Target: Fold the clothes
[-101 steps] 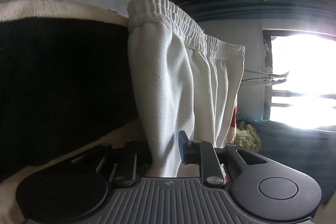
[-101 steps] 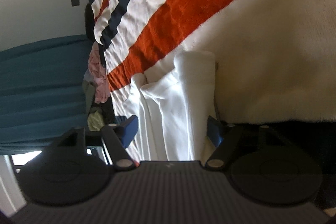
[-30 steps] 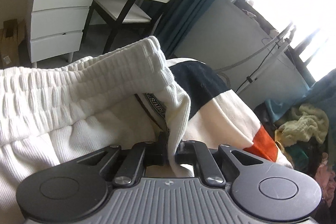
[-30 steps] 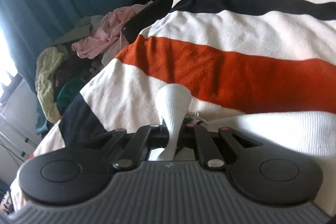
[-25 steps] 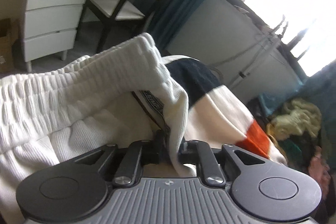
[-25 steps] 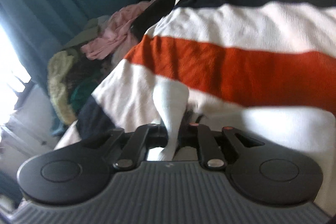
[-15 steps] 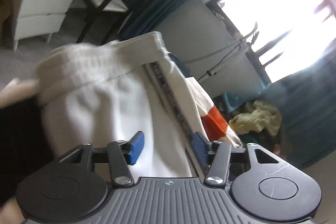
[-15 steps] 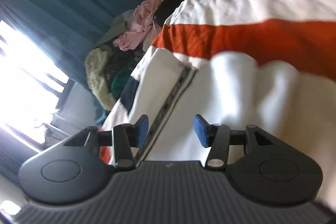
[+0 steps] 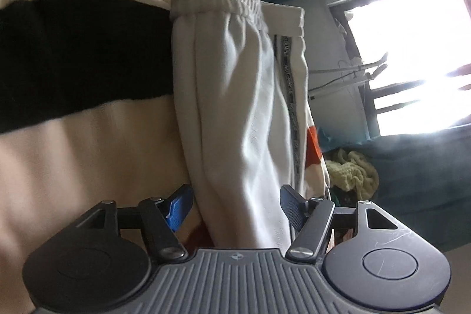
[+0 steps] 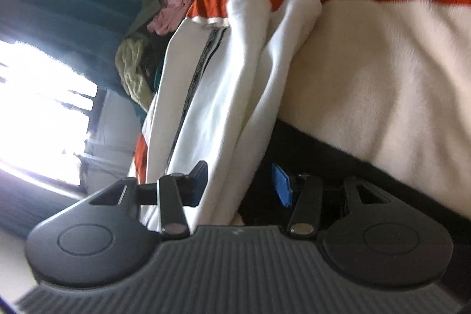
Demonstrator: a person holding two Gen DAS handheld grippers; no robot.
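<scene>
Fabric runs straight ahead of both tools: the white ribbed sweatpants with an elastic waistband and a dark printed side tape (image 9: pixel 235 96) lie as a narrow doubled strip on the cream, black and orange striped fleece blanket (image 9: pixel 88 137), long axis pointing away from us. We see the left gripper (image 9: pixel 235 205) spread wide, its jaws straddling the strip's near part, clamping nothing. The right gripper (image 10: pixel 240 181) is likewise parted around the near end of the strip (image 10: pixel 235 108); whether cloth touches a pad we cannot quite tell. Both sit equally near it.
</scene>
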